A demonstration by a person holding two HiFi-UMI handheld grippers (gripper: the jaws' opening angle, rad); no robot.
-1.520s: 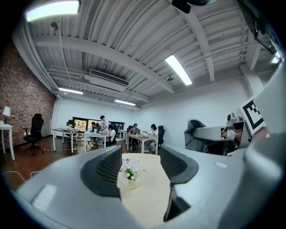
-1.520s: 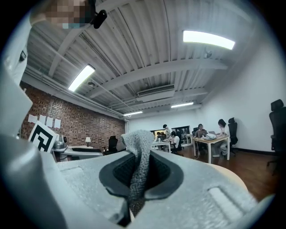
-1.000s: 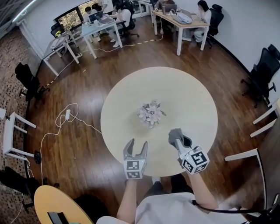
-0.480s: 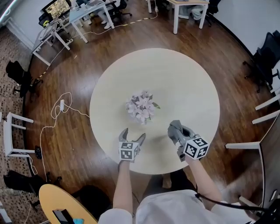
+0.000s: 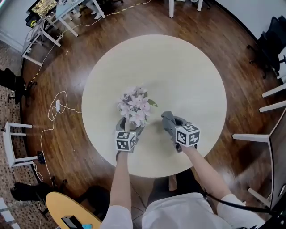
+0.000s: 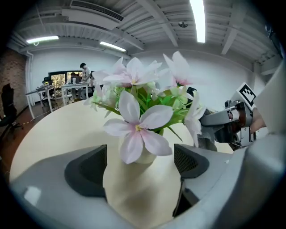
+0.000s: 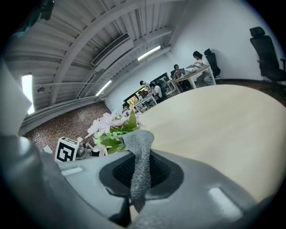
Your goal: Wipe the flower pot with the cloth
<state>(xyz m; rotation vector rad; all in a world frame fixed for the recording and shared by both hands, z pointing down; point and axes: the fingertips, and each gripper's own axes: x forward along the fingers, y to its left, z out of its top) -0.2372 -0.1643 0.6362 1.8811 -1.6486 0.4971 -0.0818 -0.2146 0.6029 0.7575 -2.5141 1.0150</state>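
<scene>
A cream flower pot (image 6: 142, 157) holding pink artificial flowers (image 5: 134, 105) stands upright on the round pale table (image 5: 187, 76), near its front middle. My left gripper (image 5: 128, 127) reaches the pot from the near side. Its jaws have just been opening, and the pot's neck now sits between the two dark pads (image 6: 87, 171) with a gap on each side. To the right of the pot, my right gripper (image 5: 170, 123) is shut on a grey cloth (image 7: 139, 163), which sticks up out of its jaws. The flowers hide most of the pot in the head view.
Black office chairs (image 5: 270, 44) and white chair frames (image 5: 268, 107) stand to the right of the table. A white stool (image 5: 15, 143) and a loose cable (image 5: 58, 105) lie on the wooden floor at the left. Desks (image 5: 53, 13) are at the far left, and a yellow table (image 5: 58, 208) is behind me.
Both grippers have come down and forward toward the pot. The left jaws, apart from the pot before, now flank it. The right gripper still holds the cloth and is closer to the flowers.
</scene>
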